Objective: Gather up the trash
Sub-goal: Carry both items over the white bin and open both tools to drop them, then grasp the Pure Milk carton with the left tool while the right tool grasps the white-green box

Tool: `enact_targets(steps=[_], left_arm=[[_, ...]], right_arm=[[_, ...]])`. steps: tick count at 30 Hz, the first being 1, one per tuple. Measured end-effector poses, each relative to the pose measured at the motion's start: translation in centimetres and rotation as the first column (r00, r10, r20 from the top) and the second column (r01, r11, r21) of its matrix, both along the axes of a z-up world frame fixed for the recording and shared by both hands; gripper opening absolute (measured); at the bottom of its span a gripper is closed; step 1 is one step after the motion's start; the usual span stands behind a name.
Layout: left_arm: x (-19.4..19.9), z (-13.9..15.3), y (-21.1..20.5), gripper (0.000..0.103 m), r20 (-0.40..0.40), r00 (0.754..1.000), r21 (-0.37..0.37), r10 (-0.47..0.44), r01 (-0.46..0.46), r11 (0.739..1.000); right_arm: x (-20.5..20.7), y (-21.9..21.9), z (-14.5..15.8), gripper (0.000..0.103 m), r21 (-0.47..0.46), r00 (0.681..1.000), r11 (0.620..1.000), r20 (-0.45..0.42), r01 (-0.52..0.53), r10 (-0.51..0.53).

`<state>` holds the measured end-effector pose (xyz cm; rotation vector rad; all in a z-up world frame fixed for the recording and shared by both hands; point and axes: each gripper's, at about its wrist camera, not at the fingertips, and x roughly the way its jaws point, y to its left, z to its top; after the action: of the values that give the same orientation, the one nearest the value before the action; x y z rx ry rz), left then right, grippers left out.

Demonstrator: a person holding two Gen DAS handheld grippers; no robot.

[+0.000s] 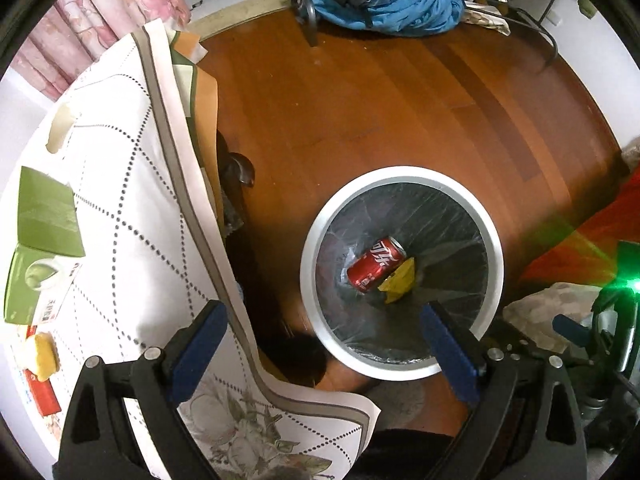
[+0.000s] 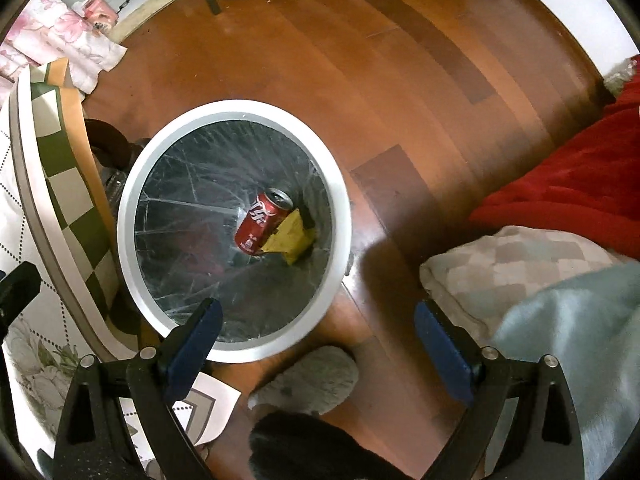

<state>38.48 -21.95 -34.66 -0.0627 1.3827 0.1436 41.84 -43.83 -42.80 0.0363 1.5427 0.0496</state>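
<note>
A round white bin (image 1: 496, 248) with a dark liner stands on the wooden floor; it also shows in the right wrist view as the bin (image 2: 132, 216). Inside lie a red cola can (image 1: 376, 265) (image 2: 265, 218) and a yellow wrapper (image 1: 400, 282) (image 2: 292, 238). My left gripper (image 1: 324, 332) hangs open above the bin's near rim, nothing between its blue pads. My right gripper (image 2: 318, 330) is open too, over the bin's near right edge, and holds nothing.
A table with a white patterned cloth (image 1: 132, 208) is at the left, carrying a green tissue box (image 1: 40, 248), a yellow sponge-like piece (image 1: 42, 354) and a red packet (image 1: 40, 394). A red blanket (image 2: 572, 188) and a checked cushion (image 2: 508, 264) lie right. A grey slipper (image 2: 312, 376) sits by the bin.
</note>
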Motion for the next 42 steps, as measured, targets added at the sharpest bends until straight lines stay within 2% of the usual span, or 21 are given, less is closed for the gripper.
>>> enact_targets(steps=[8, 14, 22, 26, 30, 32, 34, 38, 42], left_arm=[[-0.7, 1.7, -0.1, 0.099, 0.038, 0.999, 0.013, -0.011, 0.011, 1.0], [-1.9, 4.6, 0.0, 0.099, 0.091, 0.996, 0.02, -0.025, 0.023, 1.0], [-4.8, 10.8, 1.3, 0.099, 0.202, 0.979, 0.001, -0.018, 0.018, 1.0], [-6.7, 14.7, 4.4, 0.099, 0.274, 0.962, -0.016, 0.022, -0.018, 1.0], [-9.2, 18.2, 11.0, 0.099, 0.341, 0.933, -0.003, 0.12, -0.126, 0.992], [-10.7, 18.8, 14.0, 0.099, 0.357, 0.919, 0.015, 0.169, -0.187, 0.982], [-12.8, 18.7, 18.6, 0.099, 0.365, 0.898, 0.039, 0.245, -0.277, 0.96], [-15.7, 15.6, 25.5, 0.103, 0.323, 0.872, 0.06, 0.367, -0.406, 0.912], [-17.8, 10.2, 32.3, 0.103, 0.236, 0.841, 0.089, 0.487, -0.518, 0.851]], right_arm=[[-1.1, -0.1, 3.3, 0.098, -0.009, 0.999, 1.0, 0.043, 0.004, -0.004], [-2.2, -0.1, 7.4, 0.098, -0.002, 0.994, 1.0, 0.106, 0.007, -0.006], [-4.5, 0.6, 16.0, 0.098, 0.057, 0.972, 0.998, 0.235, 0.011, -0.024], [-5.8, 2.8, 20.5, 0.098, 0.118, 0.955, 0.993, 0.294, -0.013, -0.023], [-6.7, 8.5, 23.6, 0.098, 0.17, 0.945, 0.979, 0.324, -0.11, 0.05], [-6.9, 12.1, 23.8, 0.098, 0.169, 0.94, 0.97, 0.323, -0.173, 0.111], [-7.3, 16.7, 23.5, 0.098, 0.173, 0.928, 0.953, 0.326, -0.249, 0.183], [-7.0, 26.3, 22.1, 0.103, 0.132, 0.877, 0.905, 0.335, -0.404, 0.343], [-6.3, 34.4, 19.7, 0.103, 0.062, 0.821, 0.852, 0.313, -0.519, 0.478]])
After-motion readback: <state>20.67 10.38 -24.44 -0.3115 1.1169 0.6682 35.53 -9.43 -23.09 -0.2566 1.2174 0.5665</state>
